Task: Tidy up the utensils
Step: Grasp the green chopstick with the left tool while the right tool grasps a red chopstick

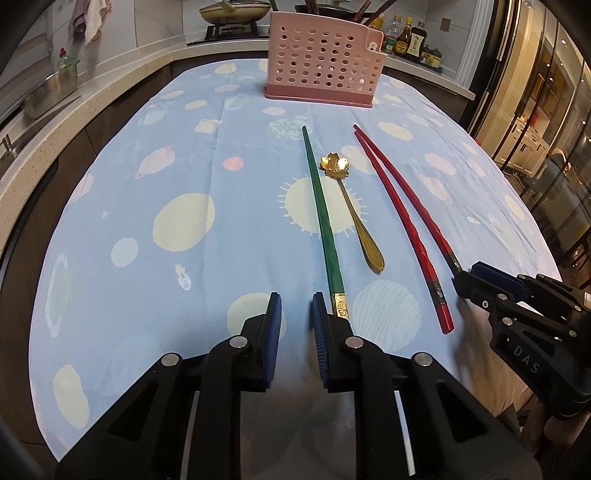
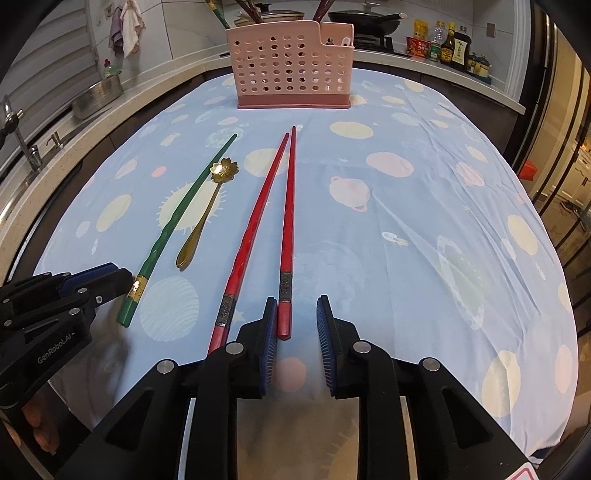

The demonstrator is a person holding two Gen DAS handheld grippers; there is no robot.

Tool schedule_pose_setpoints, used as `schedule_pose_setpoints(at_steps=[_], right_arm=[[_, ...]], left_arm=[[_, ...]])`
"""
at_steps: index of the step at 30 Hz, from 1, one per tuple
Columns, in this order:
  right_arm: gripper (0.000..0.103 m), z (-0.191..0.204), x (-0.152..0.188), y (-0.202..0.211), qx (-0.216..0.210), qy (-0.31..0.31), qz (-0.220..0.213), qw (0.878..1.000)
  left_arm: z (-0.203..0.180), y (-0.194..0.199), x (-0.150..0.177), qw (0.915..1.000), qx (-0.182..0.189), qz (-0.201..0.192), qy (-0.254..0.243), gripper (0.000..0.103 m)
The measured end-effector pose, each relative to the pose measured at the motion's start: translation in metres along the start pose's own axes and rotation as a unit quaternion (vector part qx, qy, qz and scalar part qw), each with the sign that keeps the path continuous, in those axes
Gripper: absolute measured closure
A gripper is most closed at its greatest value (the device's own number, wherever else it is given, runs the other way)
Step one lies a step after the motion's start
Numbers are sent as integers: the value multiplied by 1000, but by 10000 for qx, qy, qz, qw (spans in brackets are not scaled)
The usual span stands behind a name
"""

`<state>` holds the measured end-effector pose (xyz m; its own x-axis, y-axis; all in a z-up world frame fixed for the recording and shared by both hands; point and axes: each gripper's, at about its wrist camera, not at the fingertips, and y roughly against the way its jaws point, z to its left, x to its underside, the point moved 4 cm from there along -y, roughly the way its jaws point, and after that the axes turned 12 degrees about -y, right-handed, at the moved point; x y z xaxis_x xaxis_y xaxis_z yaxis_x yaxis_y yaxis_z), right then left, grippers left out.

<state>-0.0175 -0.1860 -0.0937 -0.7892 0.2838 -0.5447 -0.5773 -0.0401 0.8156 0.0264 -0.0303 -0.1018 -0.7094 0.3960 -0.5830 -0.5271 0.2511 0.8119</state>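
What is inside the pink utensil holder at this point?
Dark reddish sticks, probably chopsticks, and a green handle poke above the pink holder's rim. Their lower parts show only as dark patches through the holes; how many are inside cannot be counted.

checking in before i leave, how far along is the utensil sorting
Partly done: the pink holder already has some utensils standing in it. Nothing is held; left gripper and right gripper are open. Left on the cloth: green chopstick, gold spoon, two red chopsticks.
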Motion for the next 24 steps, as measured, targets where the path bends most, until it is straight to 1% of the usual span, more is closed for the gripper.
schedule_pose_setpoints(at_steps=[9,20,22,23,24], right_arm=[[81,-5,1,0,-38,-104,2,9999],[81,-7,-2,-1,-125,-201,-7,9997],[81,-7,-2,-2,-126,-202,-11,9997],[81,-7,-1,-1,-127,-204,-6,9997],[81,-7,-2,-2,-128,-205,-7,9997]], left_arm=[[3,0,2,9998,119,-76,124,86],[-1,8,0,9995,273,-67,173,85],[-4,10,-3,9993,333,-106,162,81],[-6,10,-4,9991,365,-112,158,76],[-8,10,-5,9990,391,-123,154,73]])
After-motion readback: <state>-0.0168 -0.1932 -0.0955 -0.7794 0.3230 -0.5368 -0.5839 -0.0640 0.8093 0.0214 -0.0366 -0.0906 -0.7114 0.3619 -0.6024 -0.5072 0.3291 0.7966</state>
